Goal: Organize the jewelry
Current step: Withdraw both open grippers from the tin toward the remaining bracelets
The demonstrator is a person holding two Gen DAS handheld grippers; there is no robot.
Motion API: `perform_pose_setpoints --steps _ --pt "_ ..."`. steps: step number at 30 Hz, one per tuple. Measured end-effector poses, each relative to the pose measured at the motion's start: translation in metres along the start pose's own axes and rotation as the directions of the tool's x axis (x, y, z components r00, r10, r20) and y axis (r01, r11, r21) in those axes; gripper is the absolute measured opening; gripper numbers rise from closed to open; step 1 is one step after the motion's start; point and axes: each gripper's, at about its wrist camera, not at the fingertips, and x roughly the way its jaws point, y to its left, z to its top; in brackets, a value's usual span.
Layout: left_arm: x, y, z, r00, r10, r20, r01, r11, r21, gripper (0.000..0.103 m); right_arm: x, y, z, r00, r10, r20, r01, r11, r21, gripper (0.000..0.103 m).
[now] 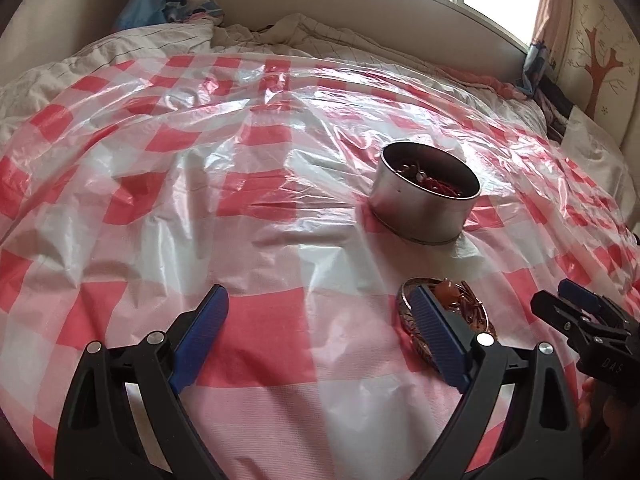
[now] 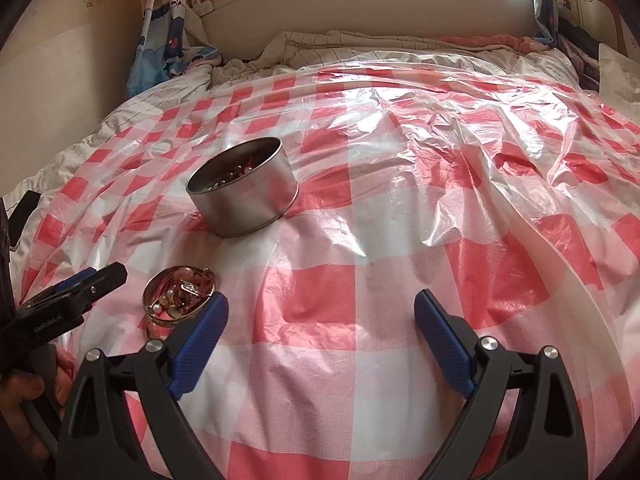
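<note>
A round metal tin holding red and beaded jewelry stands on the red-and-white checked plastic sheet. Nearer to me lies a small copper-coloured dish with pearls, pink beads and other small pieces. My left gripper is open, its right finger in front of the dish's left rim, nothing between the pads. My right gripper is open over bare sheet, the dish just beyond its left finger. Each gripper shows at the edge of the other's view.
The sheet covers a bed with a rumpled white quilt at the far end. A padded headboard, a window and curtains stand behind. A hand holds the left gripper's handle.
</note>
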Motion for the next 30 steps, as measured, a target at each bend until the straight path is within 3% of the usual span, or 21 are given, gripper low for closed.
perform_pose_setpoints --steps 5,8,10,12,15,18,21,24,27,29,30 --pt "0.013 -0.021 0.006 0.998 0.034 -0.053 -0.027 0.992 0.12 0.089 0.0 0.0 0.0 1.0 0.0 -0.003 0.0 1.0 -0.001 0.091" --pt "0.015 -0.005 0.005 0.995 0.068 -0.067 -0.066 0.997 0.042 0.089 0.001 0.0 0.0 1.0 -0.001 -0.005 0.001 1.0 0.001 0.091" --pt "0.011 0.006 0.004 0.99 0.132 -0.053 -0.132 0.991 -0.008 0.088 0.001 0.0 0.0 1.0 -0.001 -0.004 0.001 1.0 0.001 0.091" --pt "0.004 0.009 0.005 0.992 0.123 -0.019 -0.124 0.992 -0.024 0.088 0.002 0.0 0.0 1.0 -0.002 -0.006 0.002 1.0 0.0 0.091" --pt "-0.004 -0.009 0.007 0.994 0.109 0.03 -0.111 0.991 0.075 0.088 0.002 -0.001 0.0 1.0 -0.002 -0.005 0.002 1.0 0.001 0.091" --pt "0.014 -0.029 0.005 0.991 0.129 -0.042 -0.119 0.975 0.189 0.088 0.002 -0.001 0.001 1.0 -0.003 -0.007 0.003 1.0 0.0 0.091" --pt "0.011 -0.013 0.008 0.979 0.203 -0.022 -0.2 0.975 0.096 0.082 0.003 -0.001 0.001 1.0 -0.004 -0.007 0.004 1.0 0.001 0.091" --pt "0.003 0.008 0.008 0.979 0.201 -0.012 -0.201 0.98 0.005 0.071 0.003 -0.001 0.001 1.0 -0.005 -0.007 0.005 1.0 0.0 0.091" --pt "0.002 -0.005 0.007 0.985 0.175 0.004 -0.175 0.98 0.098 0.071 0.003 -0.001 0.001 1.0 -0.004 -0.007 0.004 1.0 0.0 0.091" --pt "0.009 -0.02 0.005 0.986 0.168 -0.016 -0.162 0.97 0.181 0.06 0.003 -0.001 0.001 1.0 -0.004 -0.007 0.004 1.0 0.0 0.091" --pt "0.014 -0.025 0.003 0.986 0.162 -0.036 -0.151 0.967 0.207 0.048 0.003 -0.001 0.001 1.0 -0.004 -0.007 0.004 1.0 0.0 0.092"
